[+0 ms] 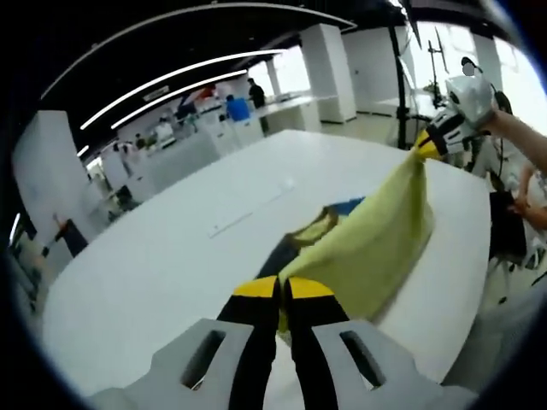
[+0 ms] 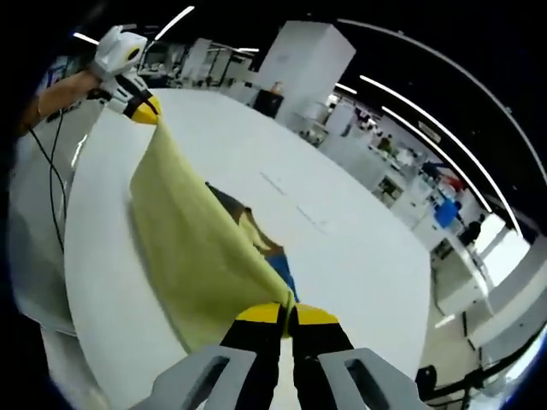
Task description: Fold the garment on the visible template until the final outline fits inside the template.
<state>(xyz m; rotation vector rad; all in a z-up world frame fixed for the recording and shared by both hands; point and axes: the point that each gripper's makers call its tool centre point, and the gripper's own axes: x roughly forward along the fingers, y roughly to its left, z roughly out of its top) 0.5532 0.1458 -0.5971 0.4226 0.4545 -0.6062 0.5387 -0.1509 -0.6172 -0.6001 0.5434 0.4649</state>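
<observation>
Right now both grippers are clamped on the yellow garment [image 1: 376, 235], one at each end of an edge, and the cloth hangs stretched between them above the white table [image 1: 171, 256]. In the left gripper view the left gripper [image 1: 282, 289] has its yellow-tipped jaws pressed together on a corner of the fabric, and the right gripper [image 1: 427, 143] comes in at the upper right, pinching the far corner with a person's hand and forearm behind it. In the right gripper view the right gripper [image 2: 288, 314] bites the near corner with its jaws closed, the sheet of yellow cloth [image 2: 197, 256] runs away up to the left gripper [image 2: 141, 107] at the upper left, and the table [image 2: 342, 231] spreads out beneath. Under the lifted edge a darker part of the garment with a bit of blue [image 1: 346, 207] lies on the tabletop; whether that blue belongs to the garment or to the template I cannot tell. A thin pale line [image 1: 244, 218] is marked on the table beyond it. Further off stand white pillars [image 1: 329, 68] and desks with people.
</observation>
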